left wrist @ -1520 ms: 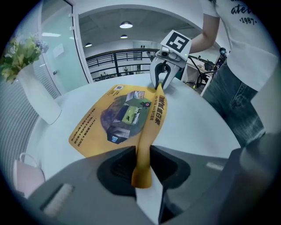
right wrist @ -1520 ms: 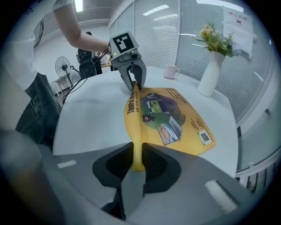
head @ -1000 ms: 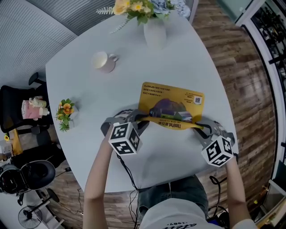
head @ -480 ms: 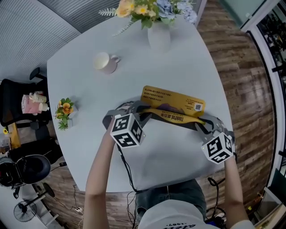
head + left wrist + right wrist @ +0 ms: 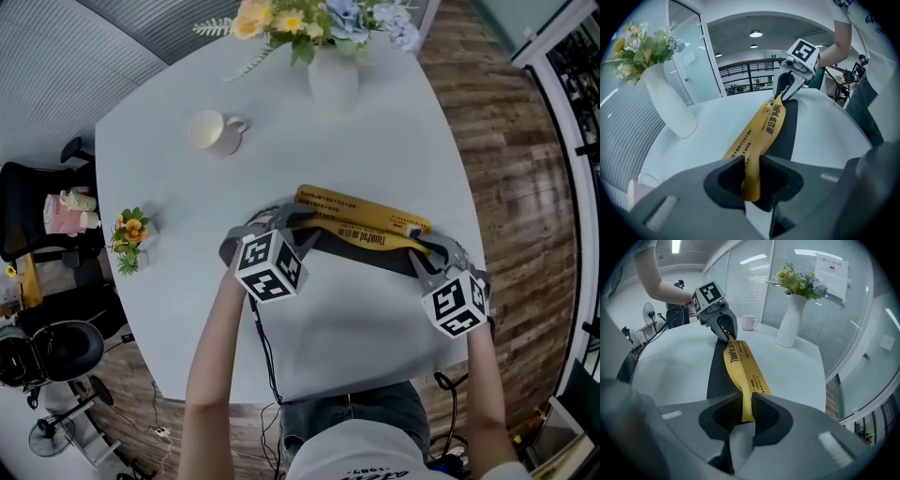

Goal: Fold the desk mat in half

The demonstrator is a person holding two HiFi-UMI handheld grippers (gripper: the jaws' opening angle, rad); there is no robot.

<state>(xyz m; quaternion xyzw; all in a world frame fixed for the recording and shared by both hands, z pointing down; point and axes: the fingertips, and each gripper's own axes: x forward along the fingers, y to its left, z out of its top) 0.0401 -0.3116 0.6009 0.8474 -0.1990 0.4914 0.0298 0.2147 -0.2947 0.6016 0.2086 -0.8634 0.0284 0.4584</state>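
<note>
My left gripper [image 5: 292,223] and my right gripper [image 5: 424,251] each hold one corner of the desk mat [image 5: 362,217], which sits at the centre of the head view, a little right of the middle, on the white table [image 5: 394,131]. In the left gripper view my two jaws are pressed together on the yellow edge of the mat [image 5: 765,133], which hangs down through them at the bottom centre of the frame. The right gripper view shows the same: the jaws are clamped on the thin yellow edge [image 5: 740,364] at the bottom centre.

The edge I hold is raised off the table and stretched between the two grippers. The mat's black underside faces up below it, while a yellow strip of the mat lies beyond, nearer the top of the head view.

In the left gripper view my other gripper [image 5: 786,88] shows at the upper centre, at the far end of the mat. A white vase [image 5: 334,79] with flowers stands at the top centre of the head view, a cup [image 5: 216,131] at the upper left, and a small pot of flowers [image 5: 131,240] at the left edge of the table.
</note>
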